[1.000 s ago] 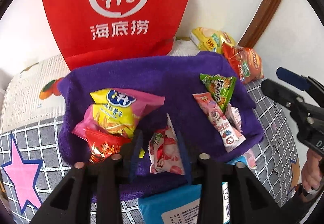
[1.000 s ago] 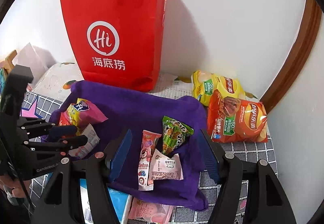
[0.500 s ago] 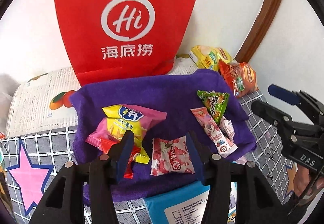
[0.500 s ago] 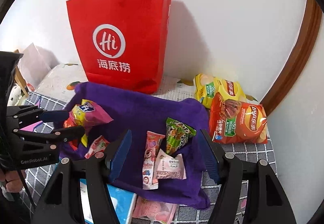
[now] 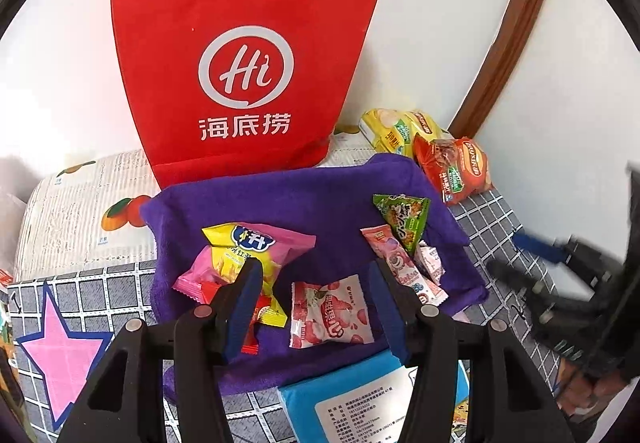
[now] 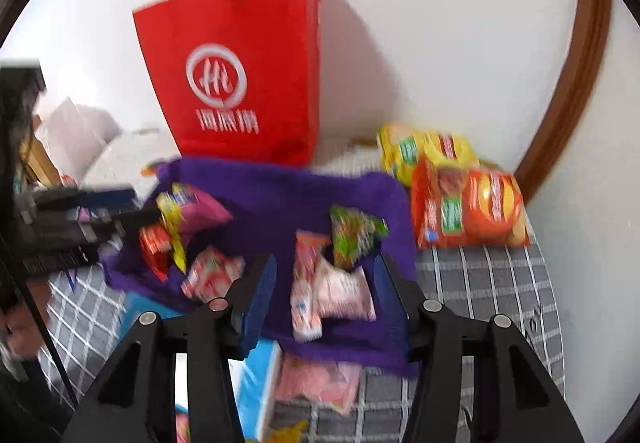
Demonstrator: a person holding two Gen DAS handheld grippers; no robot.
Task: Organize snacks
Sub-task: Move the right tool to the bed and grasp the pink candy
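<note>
Left gripper (image 5: 316,279): spread wide, empty, over towel (image 5: 312,199)
Right gripper (image 6: 326,275): spread wide, empty, over towel
Bag (image 5: 244,83): behind towel

Left claw (image 5: 316,283) and right claw (image 6: 325,277) agape

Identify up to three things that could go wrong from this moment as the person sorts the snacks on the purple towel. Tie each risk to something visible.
1. The left gripper is open above the strawberry packet, which lies flat on the soft purple towel; the fingers may pinch cloth too.
2. The pink and yellow bag overlaps a red packet, so lifting one may drag the other.
3. The right wrist view is blurred by motion; the open right gripper could knock the pink stick packet.
</note>
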